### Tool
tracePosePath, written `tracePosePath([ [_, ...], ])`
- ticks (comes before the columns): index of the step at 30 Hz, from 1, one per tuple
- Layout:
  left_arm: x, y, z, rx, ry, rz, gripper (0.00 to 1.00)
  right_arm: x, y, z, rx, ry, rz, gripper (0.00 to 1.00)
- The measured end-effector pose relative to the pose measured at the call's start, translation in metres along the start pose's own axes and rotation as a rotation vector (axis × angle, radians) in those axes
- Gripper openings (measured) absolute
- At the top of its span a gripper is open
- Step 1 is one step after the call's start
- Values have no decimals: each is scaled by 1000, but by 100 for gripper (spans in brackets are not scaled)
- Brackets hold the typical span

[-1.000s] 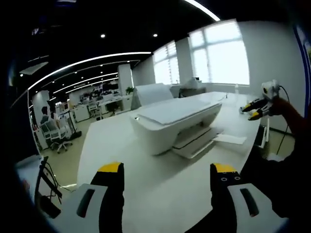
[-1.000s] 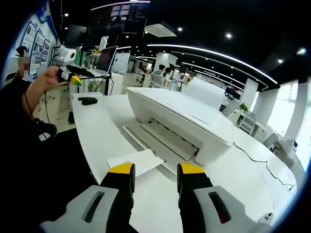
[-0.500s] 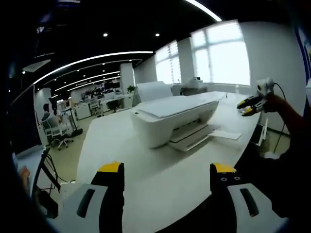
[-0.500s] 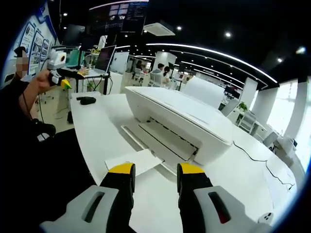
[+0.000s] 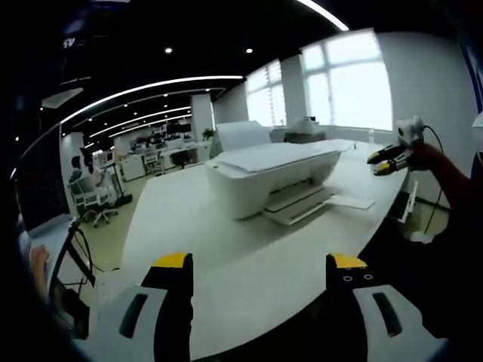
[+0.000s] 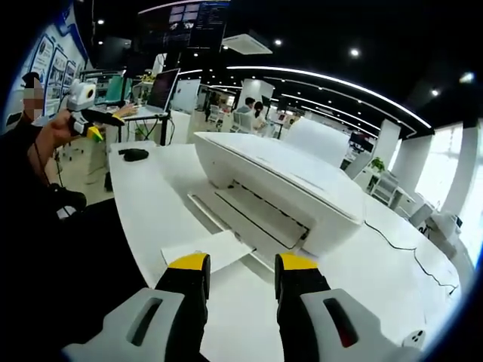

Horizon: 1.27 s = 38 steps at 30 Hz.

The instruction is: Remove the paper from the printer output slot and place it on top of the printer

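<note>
Since the earlier frames, the left gripper (image 6: 92, 130) is seen raised and drawn back toward 10 o'clock in the right gripper view, and the printer (image 5: 272, 177) is seen slightly further off in the left gripper view; the paper (image 6: 205, 250) is unmoved.

In the right gripper view, the right gripper (image 6: 241, 265) is held with its yellow-tipped jaws a small gap apart, nothing between them. The paper is seen just beyond the jaw tips, lying flat on the output tray (image 6: 238, 226), which sticks out of the printer's front toward 7 o'clock. One end of the sheet rests on the tray and the other reaches over the desk (image 6: 147, 204). The printer's top is closed and bare. A black mouse (image 6: 136, 155) lies on the desk at 10 o'clock, and a laptop (image 6: 162, 94) stands behind it.

In the left gripper view, the left gripper's own jaws are set wide apart at the bottom, with nothing held. The printer sits at mid-desk, and the paper (image 5: 349, 201) is seen at its 4 o'clock side. The right gripper (image 5: 389, 158) is held at 2 o'clock, above the desk edge, well apart from the sheet; whether its jaws are parted cannot be told from there.
</note>
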<state>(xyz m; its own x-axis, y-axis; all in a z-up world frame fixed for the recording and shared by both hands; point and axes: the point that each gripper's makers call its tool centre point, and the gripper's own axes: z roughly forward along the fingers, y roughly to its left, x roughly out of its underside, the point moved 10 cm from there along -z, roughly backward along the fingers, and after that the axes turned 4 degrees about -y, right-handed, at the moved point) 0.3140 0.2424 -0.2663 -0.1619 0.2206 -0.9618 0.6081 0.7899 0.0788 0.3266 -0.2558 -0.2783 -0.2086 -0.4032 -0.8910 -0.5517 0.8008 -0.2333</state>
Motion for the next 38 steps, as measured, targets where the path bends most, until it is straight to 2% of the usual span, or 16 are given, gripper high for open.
tracePosePath([
  [5, 6, 1, -7, -2, 32, 9, 75, 0, 3, 1, -21, 2, -3, 28],
  [17, 12, 0, -25, -30, 30, -9, 74, 3, 1, -6, 2, 1, 12, 28],
  [22, 8, -8, -33, -28, 19, 3, 73, -2, 0, -9, 12, 6, -6, 28],
  [26, 6, -12, -34, -25, 31, 33, 73, -8, -3, -12, 18, -3, -17, 28],
  [32, 6, -10, -30, -17, 22, 21, 73, -11, -3, -12, 20, -6, -25, 28],
  [38, 14, -9, -28, -8, 24, 11, 72, -6, 1, -7, 8, 9, -30, 28],
])
